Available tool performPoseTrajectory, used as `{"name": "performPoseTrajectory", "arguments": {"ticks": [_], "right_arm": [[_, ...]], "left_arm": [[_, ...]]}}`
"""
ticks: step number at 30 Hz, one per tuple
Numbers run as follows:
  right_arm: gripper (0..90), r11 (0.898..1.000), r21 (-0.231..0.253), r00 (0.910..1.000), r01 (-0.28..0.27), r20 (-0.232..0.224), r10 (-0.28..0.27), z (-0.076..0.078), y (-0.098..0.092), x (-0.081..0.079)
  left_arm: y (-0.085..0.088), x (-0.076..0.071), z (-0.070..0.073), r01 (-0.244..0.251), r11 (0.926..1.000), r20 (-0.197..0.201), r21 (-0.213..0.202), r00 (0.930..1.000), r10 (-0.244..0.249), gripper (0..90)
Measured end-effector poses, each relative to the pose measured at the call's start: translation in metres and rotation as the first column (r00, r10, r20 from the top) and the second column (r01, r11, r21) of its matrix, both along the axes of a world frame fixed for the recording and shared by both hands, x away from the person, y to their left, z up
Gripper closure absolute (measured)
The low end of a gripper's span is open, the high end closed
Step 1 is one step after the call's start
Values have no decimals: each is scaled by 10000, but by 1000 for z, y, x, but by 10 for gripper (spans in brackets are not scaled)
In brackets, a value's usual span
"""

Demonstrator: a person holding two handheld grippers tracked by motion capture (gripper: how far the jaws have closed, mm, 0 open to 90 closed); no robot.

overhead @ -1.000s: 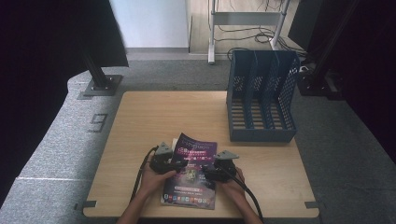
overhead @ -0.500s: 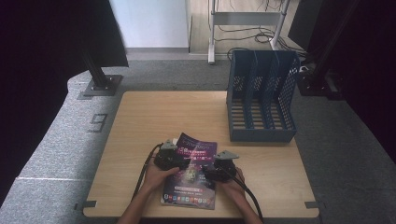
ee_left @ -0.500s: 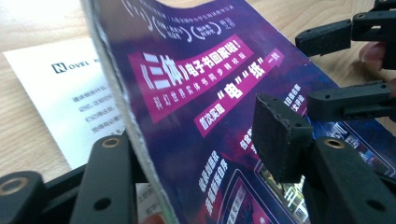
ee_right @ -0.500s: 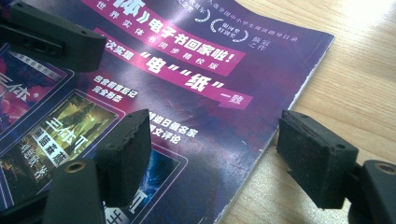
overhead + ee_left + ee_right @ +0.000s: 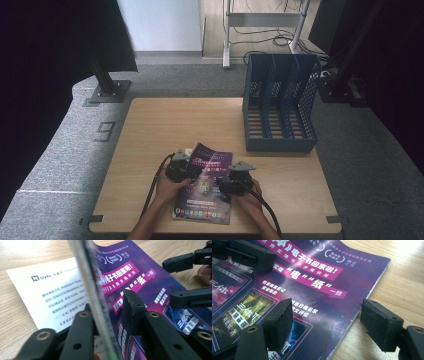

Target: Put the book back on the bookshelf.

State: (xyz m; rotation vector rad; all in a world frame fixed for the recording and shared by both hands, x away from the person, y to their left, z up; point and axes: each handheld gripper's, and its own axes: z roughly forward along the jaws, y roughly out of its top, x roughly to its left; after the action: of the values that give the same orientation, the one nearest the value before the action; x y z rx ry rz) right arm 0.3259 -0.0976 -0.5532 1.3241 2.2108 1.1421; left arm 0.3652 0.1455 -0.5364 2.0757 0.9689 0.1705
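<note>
A purple magazine (image 5: pixel 207 200) lies near the table's front edge. Its left part is lifted, and a white inner page (image 5: pixel 55 295) shows underneath. My left gripper (image 5: pixel 189 169) is at that left edge. In the left gripper view, the left gripper (image 5: pixel 107 301) has its jaws drawn in on the raised bundle of pages (image 5: pixel 96 297), one jaw on each side. My right gripper (image 5: pixel 222 182) is at the magazine's right side. It stands open (image 5: pixel 327 307), one jaw over the cover (image 5: pixel 312 277) and the other over the bare wood beyond the edge.
A blue three-slot file holder (image 5: pixel 280 107) stands upright at the back right of the wooden table (image 5: pixel 165 125). Grey carpet surrounds the table, with a black stand base (image 5: pixel 107 92) at the far left.
The magazine's left edge has risen a little with the left gripper, which has shifted slightly right. The right gripper has barely moved.
</note>
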Motion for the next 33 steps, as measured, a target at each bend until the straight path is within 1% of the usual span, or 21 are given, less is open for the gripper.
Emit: {"name": "performPoseTrajectory", "arguments": {"ticks": [1, 2, 6, 7, 9, 11, 12, 14, 16, 18, 19, 20, 21, 22, 23, 25, 28, 30, 33], "right_arm": [[261, 10000, 0, 10000, 0, 0, 0, 0, 0, 0], [261, 10000, -1, 10000, -1, 0, 1, 0, 0, 0], [261, 10000, 1, 10000, 2, -4, -2, 0, 0, 0], [261, 10000, 1, 10000, 2, -4, -2, 0, 0, 0], [261, 10000, 1, 10000, 3, -4, -3, 0, 0, 0], [261, 10000, 0, 10000, 2, -4, -2, 0, 0, 0], [261, 10000, -1, 10000, 3, -5, -3, 0, 0, 0], [261, 10000, 0, 10000, 0, -1, 0, 0, 0, 0], [261, 10000, 1, 10000, 3, 0, -3, 0, 0, 0], [261, 10000, 0, 10000, 0, -1, 0, 0, 0, 0], [261, 10000, 1, 10000, 1, 0, -1, 0, 0, 0], [261, 10000, 1, 10000, 3, -2, -3, 0, 0, 0], [261, 10000, 0, 10000, 1, -2, -1, 0, 0, 0], [261, 10000, 0, 10000, 1, -2, -1, 0, 0, 0], [261, 10000, 1, 10000, 0, -1, 0, 0, 0, 0], [261, 10000, -1, 10000, 1, -2, -1, 0, 0, 0], [262, 10000, -3, 10000, 4, 1, -4, 0, 0, 0], [261, 10000, -3, 10000, 2, 0, -2, 0, 0, 0], [261, 10000, -1, 10000, 2, -4, -2, 0, 0, 0]], "left_arm": [[0, 0, 0, 30, 10000, 33, -19, 10000, -30, 737], [1, -1, 1, 75, 9999, 95, -67, 9999, -74, 767], [0, -3, 2, 129, 9999, 342, -89, 9993, -126, 797], [0, -3, 2, 129, 9999, 342, -89, 9993, -126, 802], [1, -5, 4, 94, 9999, 489, -78, 9988, -91, 800], [1, -5, 4, 41, 10000, 509, -65, 9987, -38, 788], [2, -5, 5, -17, 10000, 487, -36, 9988, 19, 765], [3, -4, 4, -164, 9999, 440, -39, 9989, 165, 683], [5, -3, 4, -229, 9997, 365, -115, 9991, 233, 642], [7, -3, 4, -296, 9993, 389, -237, 9988, 305, 633], [8, -4, 7, -302, 9986, 407, -427, 9987, 319, 625], [8, -4, 7, -302, 9986, 407, -427, 9987, 319, 621], [7, -7, 11, -194, 9977, 447, -652, 9987, 224, 617], [7, -7, 11, -194, 9977, 447, -652, 9987, 224, 614], [5, -10, 15, -85, 9974, 580, -717, 9982, 126, 610], [3, -12, 17, -13, 9970, 650, -779, 9979, 64, 600], [1, -13, 18, 61, 9970, 665, -777, 9978, -9, 588], [0, -12, 16, 105, 9980, 482, -617, 9988, -76, 578], [0, -11, 14, 60, 9986, 424, -517, 9991, -38, 578]]}}
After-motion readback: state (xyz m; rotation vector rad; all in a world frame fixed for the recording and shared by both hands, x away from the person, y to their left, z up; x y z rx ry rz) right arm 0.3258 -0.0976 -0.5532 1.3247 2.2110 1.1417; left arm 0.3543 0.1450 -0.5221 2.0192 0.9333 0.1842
